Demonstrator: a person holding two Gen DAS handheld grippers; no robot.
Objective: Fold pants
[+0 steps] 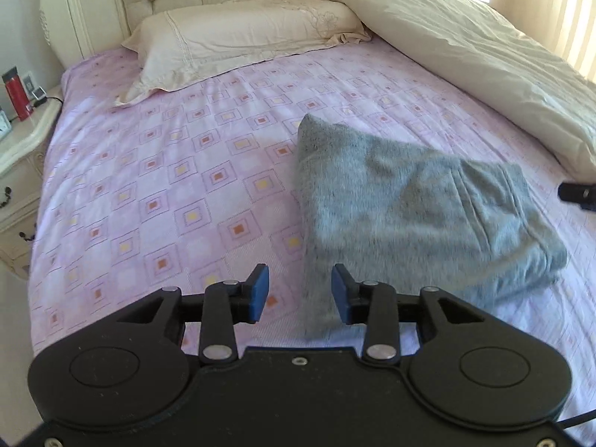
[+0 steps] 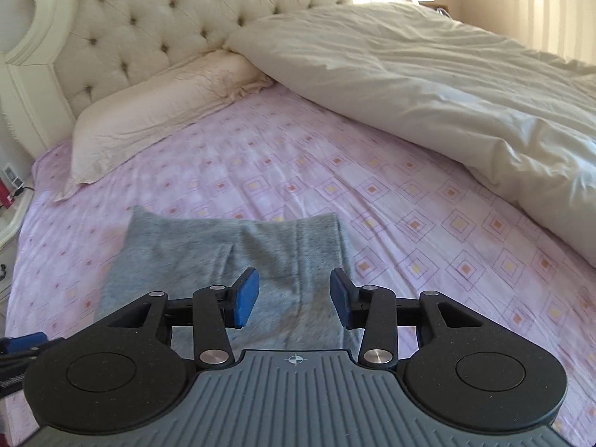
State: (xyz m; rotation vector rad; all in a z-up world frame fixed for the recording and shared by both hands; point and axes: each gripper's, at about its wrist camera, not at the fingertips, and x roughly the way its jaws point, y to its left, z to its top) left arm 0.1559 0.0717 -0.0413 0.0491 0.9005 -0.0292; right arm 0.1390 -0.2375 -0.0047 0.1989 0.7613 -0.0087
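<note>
The grey pants (image 1: 409,208) lie folded into a compact block on the pink patterned bed sheet (image 1: 167,186). My left gripper (image 1: 300,292) is open and empty, hovering above the sheet at the pants' near left corner. In the right wrist view the pants (image 2: 231,257) lie just ahead. My right gripper (image 2: 294,296) is open and empty above their near edge. A part of the right gripper shows at the right edge of the left wrist view (image 1: 579,193), and a part of the left gripper at the left edge of the right wrist view (image 2: 22,346).
A cream pillow (image 1: 238,41) lies at the head of the bed against the tufted headboard (image 2: 167,26). A bunched cream duvet (image 2: 447,93) covers the right side. A nightstand (image 1: 22,141) with a red bottle (image 1: 16,93) stands left of the bed.
</note>
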